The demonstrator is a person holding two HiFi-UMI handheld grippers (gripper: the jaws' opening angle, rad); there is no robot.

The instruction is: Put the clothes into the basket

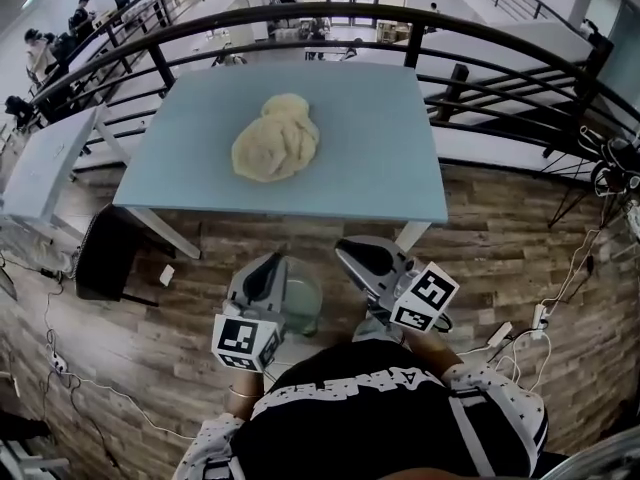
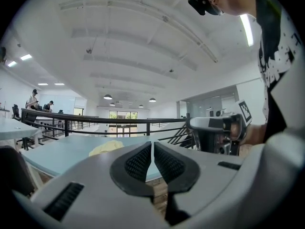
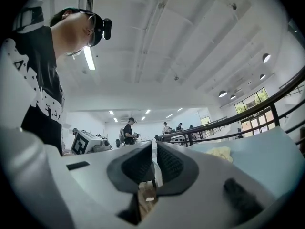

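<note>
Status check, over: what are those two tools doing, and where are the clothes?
Left tool shut, empty. Right tool shut, empty. Crumpled cream cloth heap untouched on light blue table. Nothing in the way.

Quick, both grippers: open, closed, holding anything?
Left gripper: closed, nothing between its jaws.
Right gripper: closed, nothing between its jaws.
</note>
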